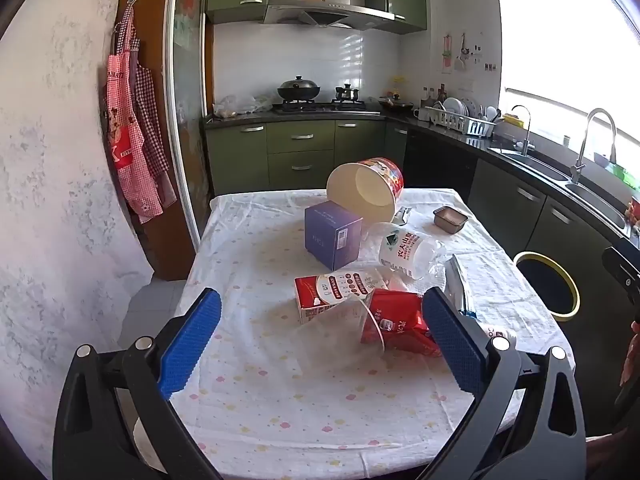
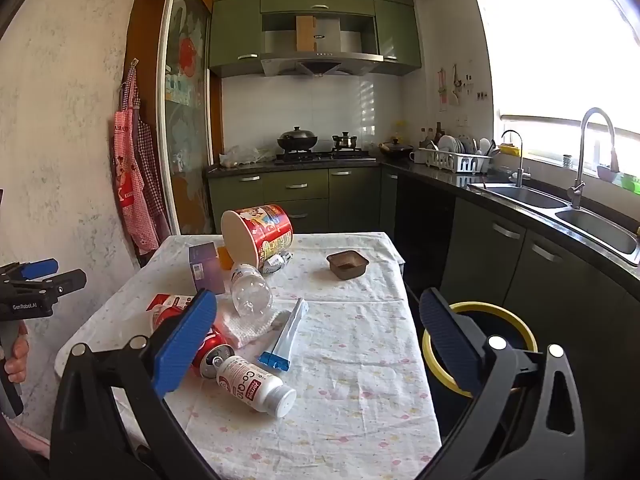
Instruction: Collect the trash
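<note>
Both grippers hang wide open, nothing between their pads: the right gripper (image 2: 316,344) sits closest to the white pill bottle (image 2: 256,386), which lies on its side on the table (image 2: 360,420). Its long axis runs cap-first toward the near-right. Beyond the bottle lies the red can (image 2: 210,350), and the yellow-rimmed bin (image 2: 480,308) waits to the bottle's right, off the table edge; the left gripper (image 1: 320,336) is farther away.

My near edge of the table (image 2: 360,420) is bare cloth, so both my tongs can come in low there. Ahead, the trash crowds the middle: a pill bottle (image 2: 256,390) touching a red can (image 2: 212,350), a clear bottle (image 2: 252,294), a tube (image 2: 286,338). The far right is open but for a small tray (image 2: 347,265). The bin (image 2: 520,320) stands just beside the table's right edge.
</note>
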Demonstrator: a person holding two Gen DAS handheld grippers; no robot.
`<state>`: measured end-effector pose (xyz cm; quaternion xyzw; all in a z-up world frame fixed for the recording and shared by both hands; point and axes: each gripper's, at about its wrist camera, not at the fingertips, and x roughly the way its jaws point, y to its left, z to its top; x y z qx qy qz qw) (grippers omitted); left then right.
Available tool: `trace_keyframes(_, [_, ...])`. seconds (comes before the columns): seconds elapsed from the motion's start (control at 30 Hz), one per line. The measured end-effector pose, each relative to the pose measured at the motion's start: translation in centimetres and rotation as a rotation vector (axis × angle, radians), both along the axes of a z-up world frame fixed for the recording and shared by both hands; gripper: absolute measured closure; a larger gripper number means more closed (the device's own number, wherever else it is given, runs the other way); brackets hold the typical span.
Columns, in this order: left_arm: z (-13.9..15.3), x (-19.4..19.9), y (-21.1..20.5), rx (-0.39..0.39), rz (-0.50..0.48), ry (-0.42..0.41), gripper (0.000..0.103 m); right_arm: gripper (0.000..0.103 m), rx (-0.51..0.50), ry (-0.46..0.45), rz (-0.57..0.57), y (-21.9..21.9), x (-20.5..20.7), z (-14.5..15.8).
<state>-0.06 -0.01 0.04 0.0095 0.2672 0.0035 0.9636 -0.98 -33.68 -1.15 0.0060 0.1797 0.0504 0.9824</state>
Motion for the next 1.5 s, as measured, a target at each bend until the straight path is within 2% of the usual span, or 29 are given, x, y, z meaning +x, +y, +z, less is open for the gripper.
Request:
trace_keyframes(0.1, [0.1, 0.0, -0.9, 0.018, 0.008, 0.001, 0.004, 0.006, 0.003, -0.007, -0.003, -0.1, 0.0, 0.1])
trace_keyframes(0.3, [0.2, -0.4, -1.8, 0.006, -0.010, -0.001, 0.004, 0.006, -0.004, -0.002, 0.006, 0.1, 0.1, -0.1])
trace_keyframes(0.37, [0.5, -0.3, 0.4, -0.027, -0.012, -0.002, 0.004, 0.006, -0.003, -0.003, 0.004, 0.1, 0.1, -0.1])
trace_keyframes(0.8, [0.7, -0.4, 0.3, -0.031, -0.016, 0.002, 0.004, 0.006, -0.002, 0.001, 0.004, -0.2, 0.2, 0.1])
trace_keyframes(1.5, [-0.1, 0.0, 0.2, -0.040, -0.028, 0.019, 0.004, 0.006, -0.001, 0.014, 0.002, 0.3, 0.8, -1.5])
